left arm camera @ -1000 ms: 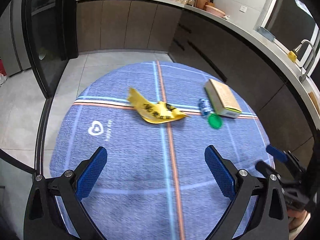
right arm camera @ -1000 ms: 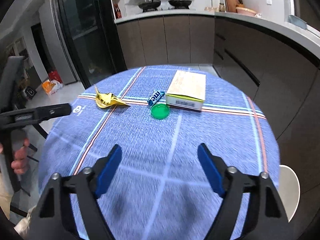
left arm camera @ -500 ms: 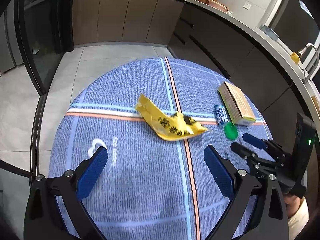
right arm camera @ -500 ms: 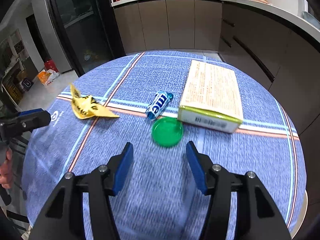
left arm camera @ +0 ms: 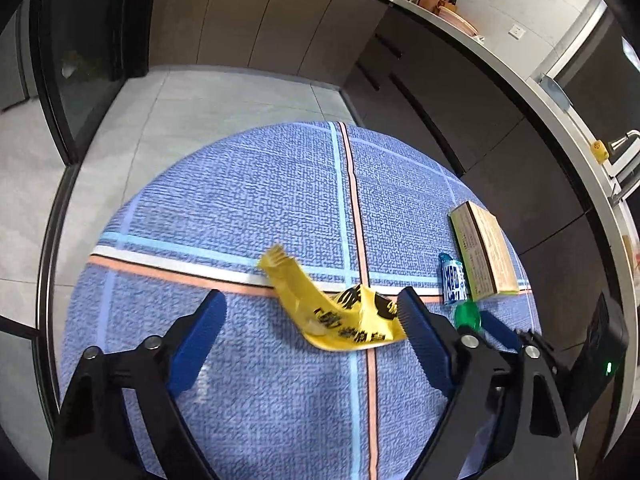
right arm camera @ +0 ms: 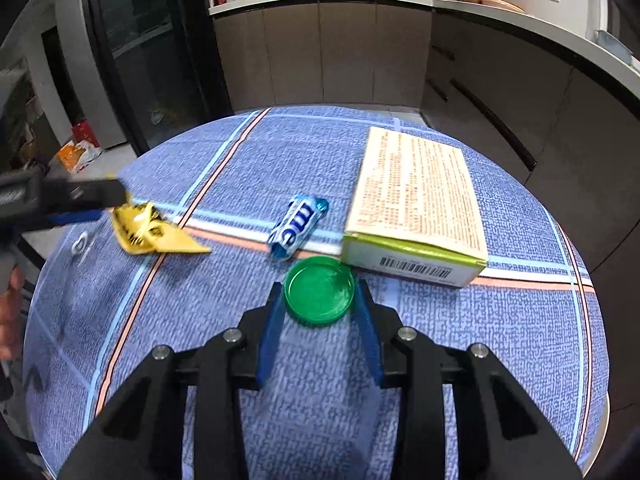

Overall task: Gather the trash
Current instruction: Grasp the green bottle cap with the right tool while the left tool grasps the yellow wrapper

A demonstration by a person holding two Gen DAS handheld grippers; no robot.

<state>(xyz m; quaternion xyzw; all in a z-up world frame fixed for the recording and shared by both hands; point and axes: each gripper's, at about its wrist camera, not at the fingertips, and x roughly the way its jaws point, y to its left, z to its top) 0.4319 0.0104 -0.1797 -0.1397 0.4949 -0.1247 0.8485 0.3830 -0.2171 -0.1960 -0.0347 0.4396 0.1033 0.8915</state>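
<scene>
Fingers of the left gripper (left arm camera: 310,312) stand wide in the left wrist view and have just been narrowing, with the crumpled yellow plastic wrapper (left arm camera: 336,316) lying between them on the round blue-checked worktop (left arm camera: 248,200); the wrapper's right end sits just beside the right blue pad, the left pad well apart from it, so nothing is gripped. Beyond the right finger lie the small blue-and-white candy roll (left arm camera: 453,280), the green round plastic lid (left arm camera: 467,316) and the flat beige cardboard box (left arm camera: 484,252).

Over to the right wrist view: the right gripper (right arm camera: 319,300) has just been closing, its blue fingers (right arm camera: 272,328) flanking the green lid (right arm camera: 319,291), pads at the rim on both sides. Whether they press it, I cannot tell. The candy roll (right arm camera: 298,226) lies just behind the lid, the box (right arm camera: 416,200) touching to its right. Far left, the left gripper (right arm camera: 100,204) reaches the yellow wrapper (right arm camera: 152,232).
</scene>
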